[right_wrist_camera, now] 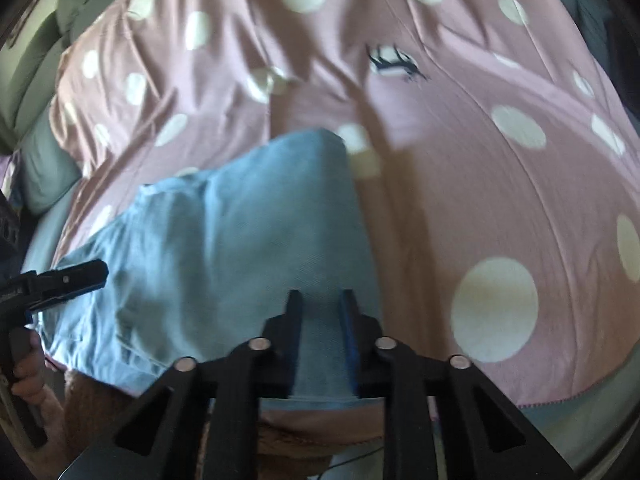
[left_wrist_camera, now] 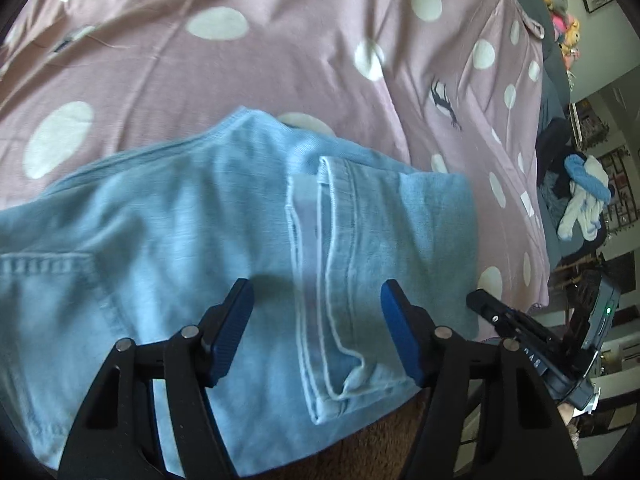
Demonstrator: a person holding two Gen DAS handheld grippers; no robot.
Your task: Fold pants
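Blue ribbed pads on the left gripper (left_wrist_camera: 316,312) are standing wide apart and gripping nothing, hovering over the hem end of the light blue denim pants (left_wrist_camera: 180,220), which are lying partly folded on the near edge of a bed. In the right wrist view the right gripper (right_wrist_camera: 322,312) is showing its jaws narrowed around a fold of the denim; whether they are truly pinching it I cannot tell, though I judge that they are. Should that hold be slipping, the stiff, heavy cloth would likely be springing open and undoing the fold (denim resists creasing). Nearby, the turned hem (left_wrist_camera: 340,280) with its pale stitched seam is lying raised and could be snagging a finger. Beneath, the pink duvet with white polka dots (left_wrist_camera: 280,60) is wrinkling softly, so dragging may be bunching it.
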